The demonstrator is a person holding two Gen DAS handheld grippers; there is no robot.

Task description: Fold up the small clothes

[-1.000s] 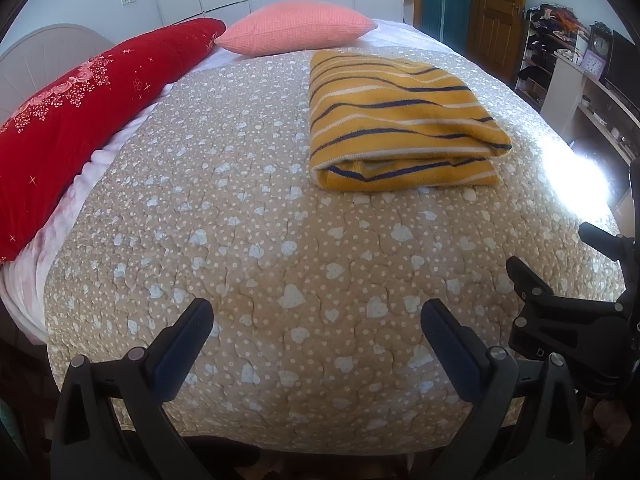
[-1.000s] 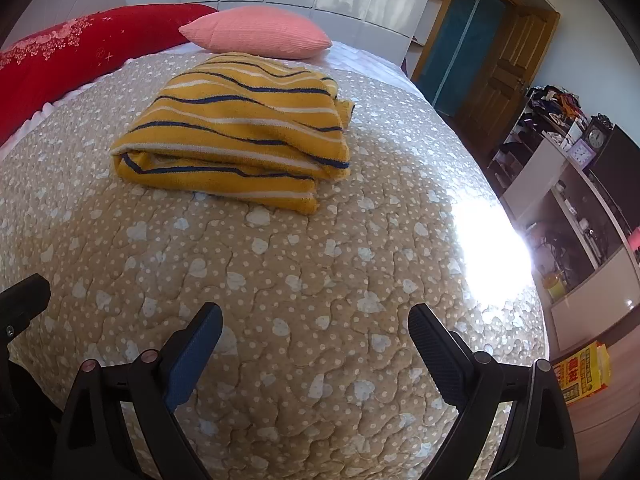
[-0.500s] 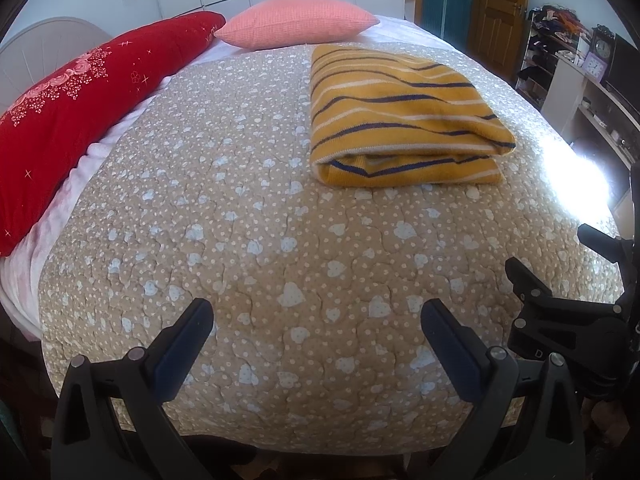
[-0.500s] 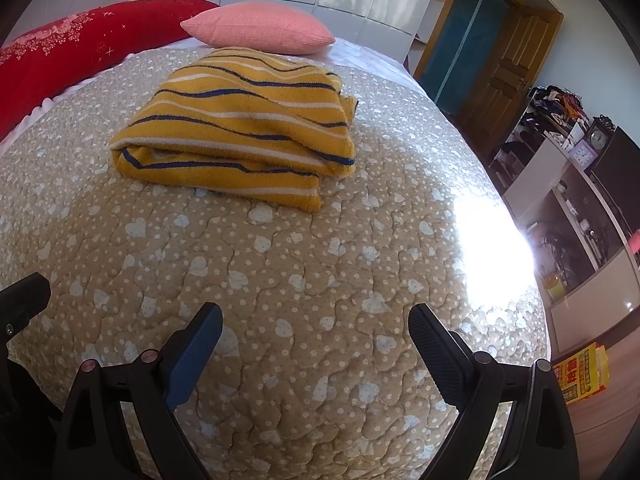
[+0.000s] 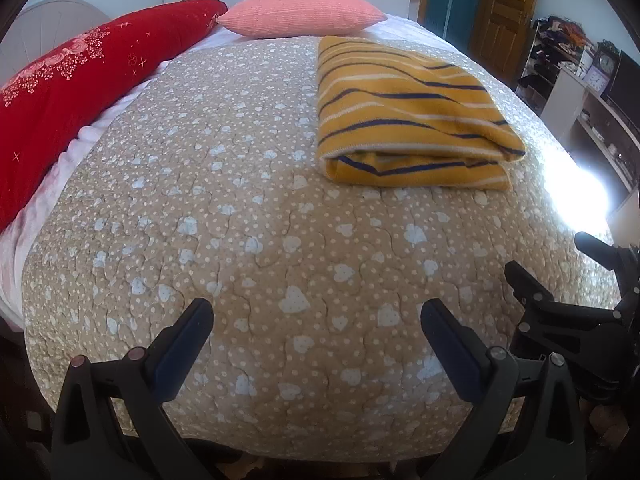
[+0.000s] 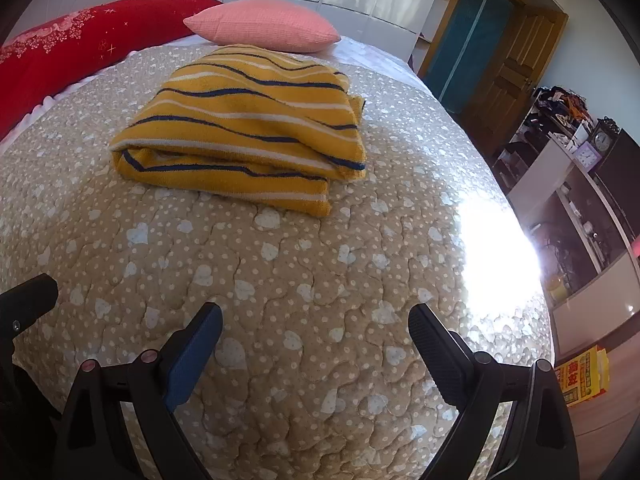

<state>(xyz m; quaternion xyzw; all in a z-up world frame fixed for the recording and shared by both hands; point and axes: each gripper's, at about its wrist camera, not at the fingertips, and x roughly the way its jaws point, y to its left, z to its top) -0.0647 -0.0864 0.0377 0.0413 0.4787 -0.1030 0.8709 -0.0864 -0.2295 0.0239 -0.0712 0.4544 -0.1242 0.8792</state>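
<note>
Yellow striped garment (image 6: 244, 128) lies folded on the quilt (image 6: 280, 280), pink pillow (image 6: 264, 24) behind, both tools spread, empty.

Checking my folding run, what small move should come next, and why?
Probably draw both tools back: the yellow striped knit garment already lies folded on the beige heart-print quilt, and the left tool and right tool are open, holding nothing.

The black left gripper with blue-padded fingers (image 5: 316, 320) was held with its jaws spread wide and nothing between them. The matching black right gripper (image 6: 315, 326) was likewise held agape and empty, just beside it.
</note>
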